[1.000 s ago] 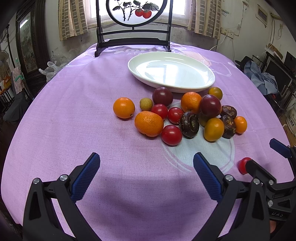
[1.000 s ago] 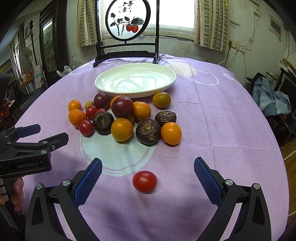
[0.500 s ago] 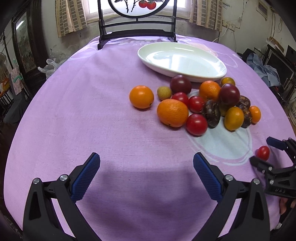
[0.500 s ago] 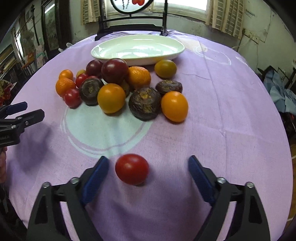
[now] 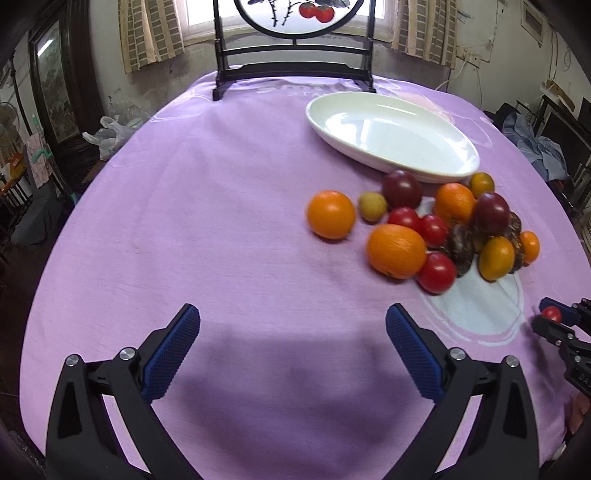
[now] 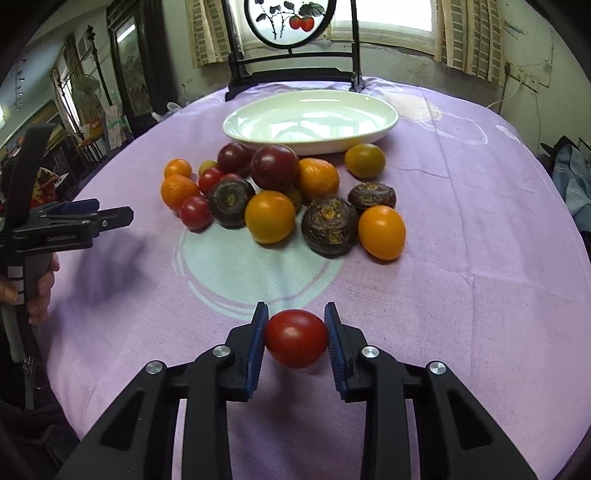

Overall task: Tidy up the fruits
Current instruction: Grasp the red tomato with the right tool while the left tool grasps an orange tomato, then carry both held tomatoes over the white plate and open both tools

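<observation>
A red tomato (image 6: 295,338) lies on the purple tablecloth (image 6: 480,258) near the front edge. My right gripper (image 6: 296,312) is closing its jaws on it, and both blue pads touch its sides. The left wrist view shows the same tomato (image 5: 551,314) small at the far right. My left gripper (image 5: 293,314) stands open over bare cloth, left of the fruit pile (image 5: 436,229). That pile holds oranges, red and dark tomatoes and brown water chestnuts, just in front of the white oval plate (image 6: 258,122), which has nothing in it.
A dark wooden stand with a round painted panel (image 6: 291,22) rises at the table's far edge behind the plate. A hand (image 6: 37,291) holds the left gripper's handle at the left side. Furniture and clutter surround the round table.
The right gripper's jaws went from wide open to closed around the red tomato. The left gripper slid left, so the fruit pile now sits further right in its view.
</observation>
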